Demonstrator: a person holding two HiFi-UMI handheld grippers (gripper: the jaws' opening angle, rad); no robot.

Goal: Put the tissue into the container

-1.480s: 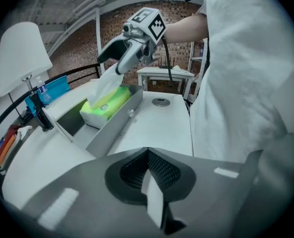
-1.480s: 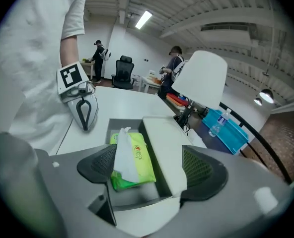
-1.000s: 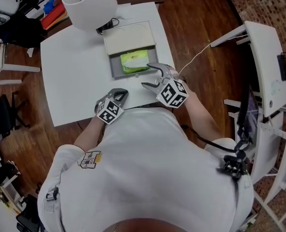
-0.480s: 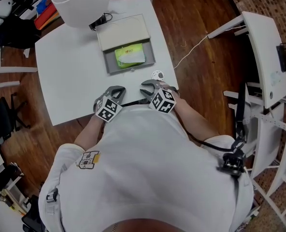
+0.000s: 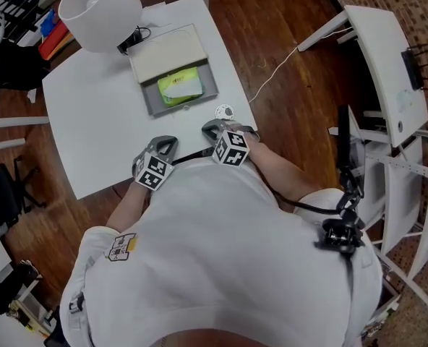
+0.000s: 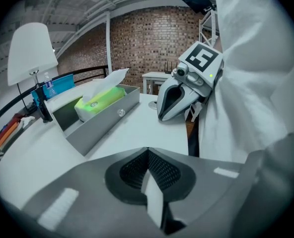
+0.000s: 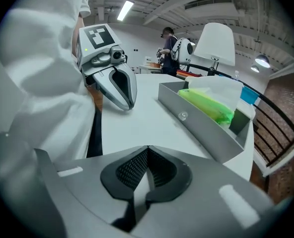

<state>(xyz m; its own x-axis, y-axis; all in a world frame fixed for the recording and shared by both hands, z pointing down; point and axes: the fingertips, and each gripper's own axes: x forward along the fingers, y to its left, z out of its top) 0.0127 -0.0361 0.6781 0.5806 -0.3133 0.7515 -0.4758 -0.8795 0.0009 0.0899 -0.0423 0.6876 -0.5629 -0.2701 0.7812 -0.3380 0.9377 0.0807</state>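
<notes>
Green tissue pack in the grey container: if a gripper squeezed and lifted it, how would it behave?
Probably soft: the tissue pack looks like a bulging film wrapper, so it should dent under jaws. Likely light, being tissue. The white tissue sheet sticking out looks floppy and might pull free.

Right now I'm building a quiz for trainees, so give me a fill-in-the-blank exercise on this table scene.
The green tissue pack lies inside the grey ___. The lamp on the table has a ___ shade. The left gripper's jaws are ___, with nothing between them.
Missing words: container, white, shut.
</notes>
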